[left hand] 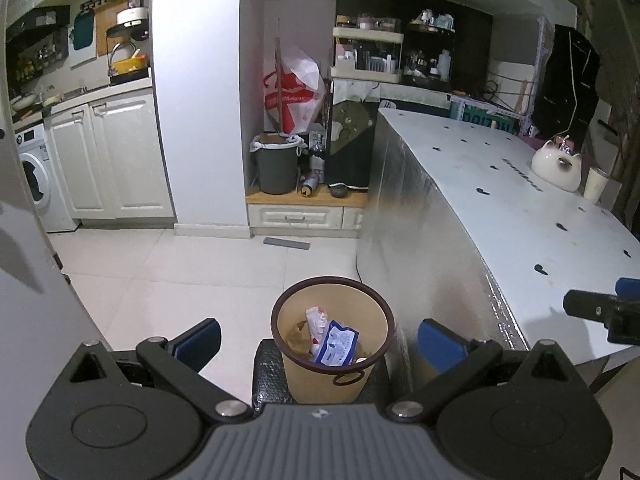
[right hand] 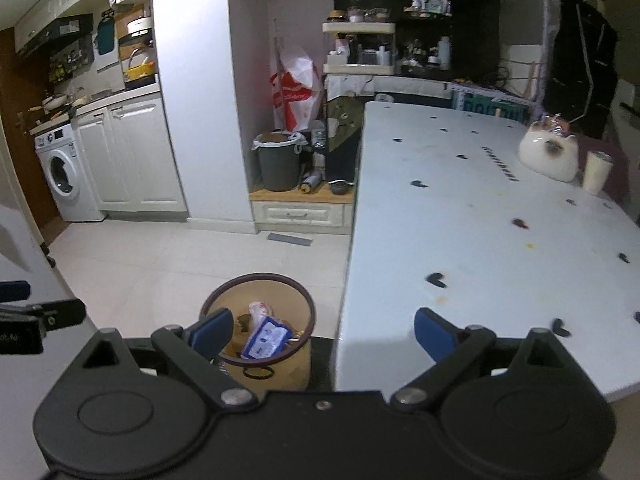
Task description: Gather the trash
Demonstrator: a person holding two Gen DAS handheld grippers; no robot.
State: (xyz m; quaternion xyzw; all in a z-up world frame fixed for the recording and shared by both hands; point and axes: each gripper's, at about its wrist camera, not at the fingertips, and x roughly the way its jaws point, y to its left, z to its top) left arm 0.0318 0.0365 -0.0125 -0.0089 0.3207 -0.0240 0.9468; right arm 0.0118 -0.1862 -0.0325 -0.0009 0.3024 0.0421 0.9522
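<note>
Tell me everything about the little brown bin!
The little brown bin is a small tan bucket, wider at the top, with a dark brown rim and a dark ring handle on its front. It looks like plastic. It stands upright on a dark surface beside the white table. It has no lid. Inside lie a blue-and-white packet, a white-and-red wrapper and some brownish scraps. Neither pair of tongs touches it.

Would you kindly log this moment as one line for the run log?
left tool: open, empty | right tool: open, empty | tan bin: beside table, holds blue-white packet and wrappers | table trash: none visible
</note>
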